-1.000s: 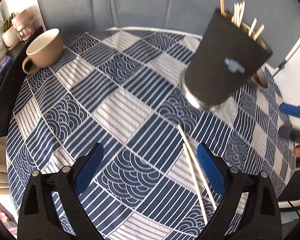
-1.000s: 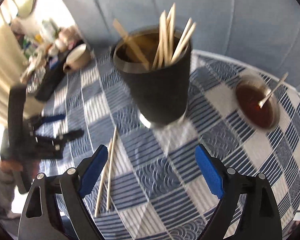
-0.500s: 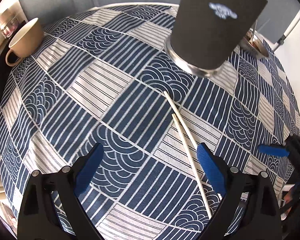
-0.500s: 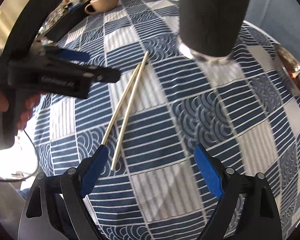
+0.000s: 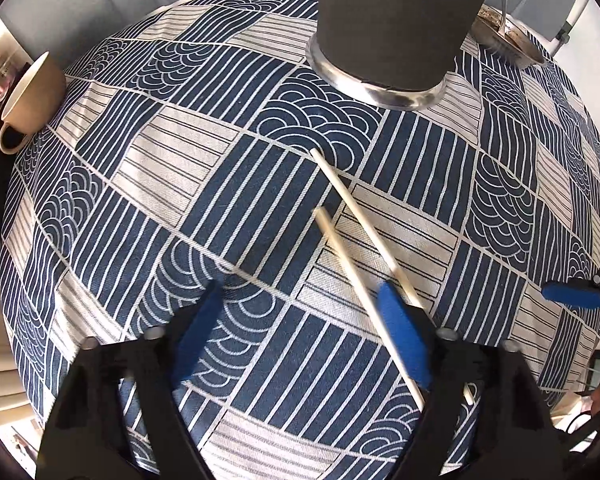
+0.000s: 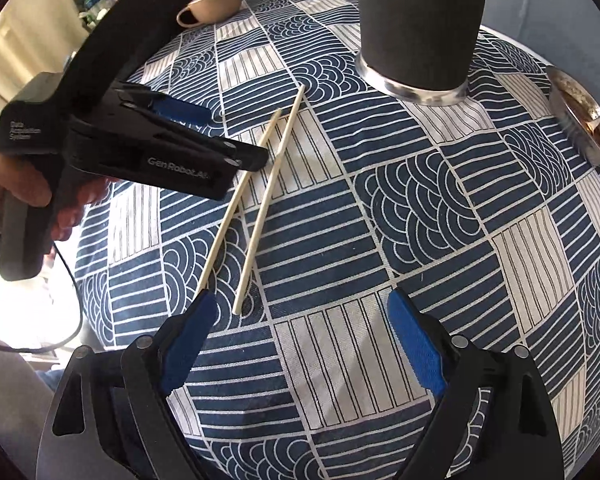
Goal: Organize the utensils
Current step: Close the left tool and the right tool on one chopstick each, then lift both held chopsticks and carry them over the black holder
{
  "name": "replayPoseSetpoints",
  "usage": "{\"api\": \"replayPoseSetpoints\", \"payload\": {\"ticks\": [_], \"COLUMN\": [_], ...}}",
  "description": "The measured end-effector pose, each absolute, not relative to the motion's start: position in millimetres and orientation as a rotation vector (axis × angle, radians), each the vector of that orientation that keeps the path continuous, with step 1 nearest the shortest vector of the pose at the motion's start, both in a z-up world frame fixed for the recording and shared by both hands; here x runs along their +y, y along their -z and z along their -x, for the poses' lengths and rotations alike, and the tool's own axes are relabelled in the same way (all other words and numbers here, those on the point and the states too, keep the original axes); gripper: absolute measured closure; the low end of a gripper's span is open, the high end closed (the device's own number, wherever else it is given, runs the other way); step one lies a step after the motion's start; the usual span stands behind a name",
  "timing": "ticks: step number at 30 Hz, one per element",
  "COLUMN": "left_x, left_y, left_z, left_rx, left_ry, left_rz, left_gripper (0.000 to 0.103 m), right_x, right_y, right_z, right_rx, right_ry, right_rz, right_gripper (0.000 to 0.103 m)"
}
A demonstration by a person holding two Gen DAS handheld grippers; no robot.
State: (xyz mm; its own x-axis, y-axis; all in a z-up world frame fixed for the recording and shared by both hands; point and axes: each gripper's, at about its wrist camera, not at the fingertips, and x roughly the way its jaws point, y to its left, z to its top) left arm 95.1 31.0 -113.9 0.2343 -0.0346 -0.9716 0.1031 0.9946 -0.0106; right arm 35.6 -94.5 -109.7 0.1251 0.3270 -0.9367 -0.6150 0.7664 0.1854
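Observation:
Two wooden chopsticks [image 5: 352, 216] lie side by side on the blue patterned tablecloth [image 5: 140, 168]; they also show in the right wrist view [image 6: 260, 196]. A black utensil holder [image 5: 396, 20] stands upright beyond them, also in the right wrist view [image 6: 420, 24]. My left gripper [image 5: 300, 340] is open, low over the cloth, its right finger [image 5: 404, 340] over the chopsticks' near ends. It shows in the right wrist view [image 6: 204, 136] beside the chopsticks. My right gripper [image 6: 300, 344] is open and empty, its left finger [image 6: 188, 344] near the chopsticks' ends.
A beige mug [image 5: 32, 96] stands at the table's far left edge, also in the right wrist view [image 6: 212, 4]. A metal bowl [image 5: 508, 40] with a spoon sits at the far right, by the holder. A hand [image 6: 28, 196] grips the left tool.
Both grippers have come down and closer to the chopsticks. The left gripper's right finger now overlaps the chopsticks' near ends. The holder fills more of both views.

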Motion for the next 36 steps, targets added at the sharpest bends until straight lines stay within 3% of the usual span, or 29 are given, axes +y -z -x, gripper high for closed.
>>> {"api": "replayPoseSetpoints", "payload": {"ticks": [4, 6, 9, 14, 22, 24, 28, 31, 36], "left_x": [40.7, 48.8, 65.3, 93.4, 101.6, 103.8, 114.3, 117.6, 118.5], "left_y": [108.9, 108.0, 108.9, 114.6, 114.1, 111.3, 99.8, 93.5, 85.9], "left_z": [-87.2, -82.3, -72.6, -56.0, -30.2, -29.1, -23.8, -23.6, -25.7], "left_rx": [1.349, 1.366, 1.403, 1.439, 1.465, 1.465, 1.447, 1.435, 1.428], "left_ry": [0.093, 0.087, 0.093, 0.127, 0.135, 0.123, 0.121, 0.128, 0.131], "left_rz": [-0.05, -0.029, 0.036, 0.186, 0.169, 0.161, 0.155, 0.139, 0.134], "left_gripper": [0.063, 0.084, 0.098, 0.098, 0.098, 0.099, 0.099, 0.099, 0.099], "right_x": [-86.6, -79.2, -63.3, -43.8, -9.4, 0.0, 5.4, 6.0, -8.3], "right_y": [107.2, 107.5, 111.3, 114.4, 124.6, 125.2, 122.5, 122.7, 122.5], "right_z": [-40.7, -44.0, -50.3, -69.2, -92.4, -90.6, -83.9, -79.7, -85.1], "right_rx": [1.264, 1.279, 1.311, 1.368, 1.444, 1.418, 1.403, 1.397, 1.442], "right_ry": [-0.68, -0.684, -0.664, -0.626, -0.564, -0.565, -0.626, -0.664, -0.688], "right_rz": [0.288, 0.297, 0.345, 0.352, 0.424, 0.497, 0.539, 0.609, 0.578], "right_gripper": [0.021, 0.022, 0.029, 0.04, 0.05, 0.056, 0.089, 0.097, 0.099]}}
